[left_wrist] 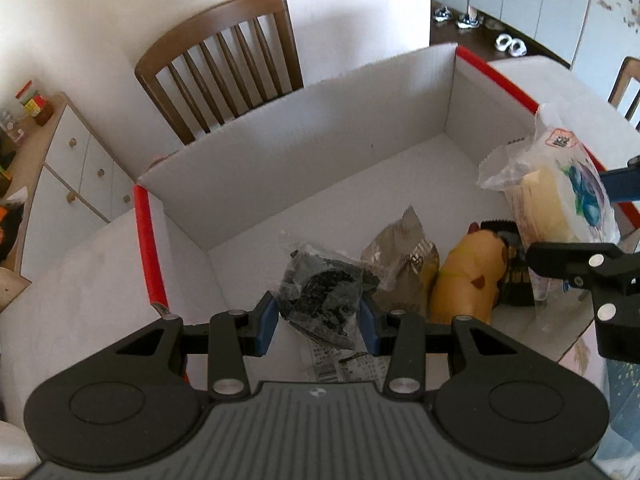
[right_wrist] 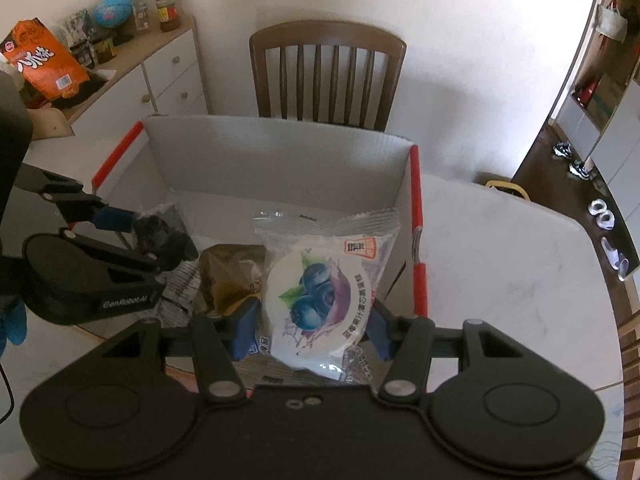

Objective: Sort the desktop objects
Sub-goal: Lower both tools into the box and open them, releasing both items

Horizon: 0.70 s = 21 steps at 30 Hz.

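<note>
My left gripper [left_wrist: 318, 322] is shut on a clear bag of dark, crumbly pieces [left_wrist: 324, 296], held low over the near left of a white cardboard box with red edges [left_wrist: 320, 140]. On the box floor lie a brown packet [left_wrist: 402, 272], a yellow pouch [left_wrist: 468, 280] and a black packet [left_wrist: 516, 276]. My right gripper [right_wrist: 311, 330] is shut on a blueberry-print snack packet [right_wrist: 320, 296], over the box's [right_wrist: 280, 152] near right side. The packet [left_wrist: 568, 196] hangs at the right in the left wrist view. The left gripper [right_wrist: 140, 236] with its dark bag [right_wrist: 164, 234] shows at the left.
A wooden chair [right_wrist: 328, 76] stands behind the box against the wall. A white sideboard [right_wrist: 168, 76] with jars, a globe and an orange bag is at the back left. The pale tabletop [right_wrist: 500, 260] extends to the right of the box. Shoes [right_wrist: 576, 164] lie on the floor.
</note>
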Tool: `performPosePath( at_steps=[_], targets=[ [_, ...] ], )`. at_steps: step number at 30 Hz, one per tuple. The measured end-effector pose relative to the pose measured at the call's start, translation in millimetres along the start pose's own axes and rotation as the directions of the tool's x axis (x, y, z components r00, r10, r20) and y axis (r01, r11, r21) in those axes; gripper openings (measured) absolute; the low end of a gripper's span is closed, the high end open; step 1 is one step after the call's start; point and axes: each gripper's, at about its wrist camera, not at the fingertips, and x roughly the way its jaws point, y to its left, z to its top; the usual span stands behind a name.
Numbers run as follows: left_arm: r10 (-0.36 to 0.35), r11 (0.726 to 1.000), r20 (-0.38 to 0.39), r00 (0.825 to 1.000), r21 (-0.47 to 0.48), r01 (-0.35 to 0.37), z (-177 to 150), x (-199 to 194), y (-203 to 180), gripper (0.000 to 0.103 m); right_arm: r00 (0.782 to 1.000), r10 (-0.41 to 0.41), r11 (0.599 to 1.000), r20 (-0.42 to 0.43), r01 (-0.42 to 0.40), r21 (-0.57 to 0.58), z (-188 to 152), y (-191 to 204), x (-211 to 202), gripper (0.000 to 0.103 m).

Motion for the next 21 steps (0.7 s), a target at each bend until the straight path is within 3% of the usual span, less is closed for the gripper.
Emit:
performPosePath(
  at_steps=[8,21],
  targets=[
    [-0.013,1.000,-0.078,0.997,-0.007,0.013,-7.5,15.4,-1.6,0.042,1.000,-0.007,1.000,-0.030,0.007,-0.009,-2.7,2.9,12.6,0.056],
    [-0.030,0.999,-0.092,0.995,-0.025,0.028,-11.3,18.1,-2.3,0.042,0.997,-0.009,1.000,-0.073,0.007,-0.030,-4.7,6.0,27.0,0.056]
  ],
)
